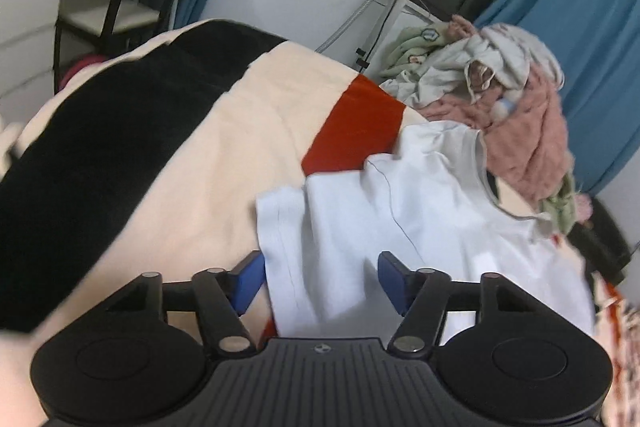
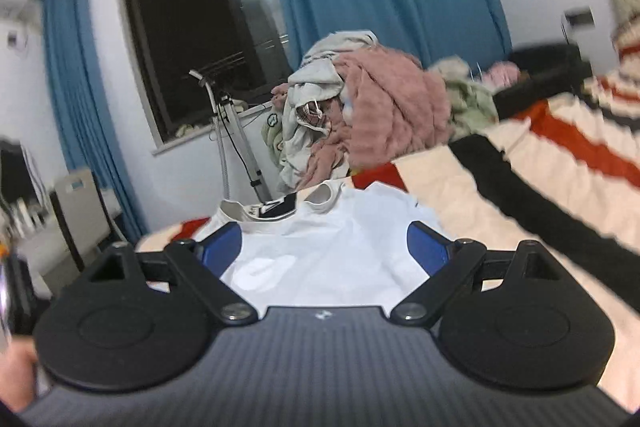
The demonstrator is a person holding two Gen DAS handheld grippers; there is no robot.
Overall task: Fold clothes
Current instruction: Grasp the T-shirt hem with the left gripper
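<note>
A white T-shirt [image 1: 420,207] lies spread on a bed blanket [image 1: 224,147] striped cream, black and red. My left gripper [image 1: 322,277] hovers low over the shirt's sleeve side. Its blue pads [image 1: 394,279] stand apart with white cloth between them, and they do not press on it. In the right wrist view the same shirt [image 2: 340,227] shows its grey-rimmed collar at the far end. My right gripper [image 2: 326,247] is open wide just above the shirt's body, and its pads [image 2: 428,247] hold nothing.
A heap of pink, white and pale green clothes [image 1: 512,107] [image 2: 380,107] sits at the far end of the bed. A garment steamer stand [image 2: 236,131] rises by the dark window, with blue curtains beside it. White shelves [image 1: 32,7] are at the left.
</note>
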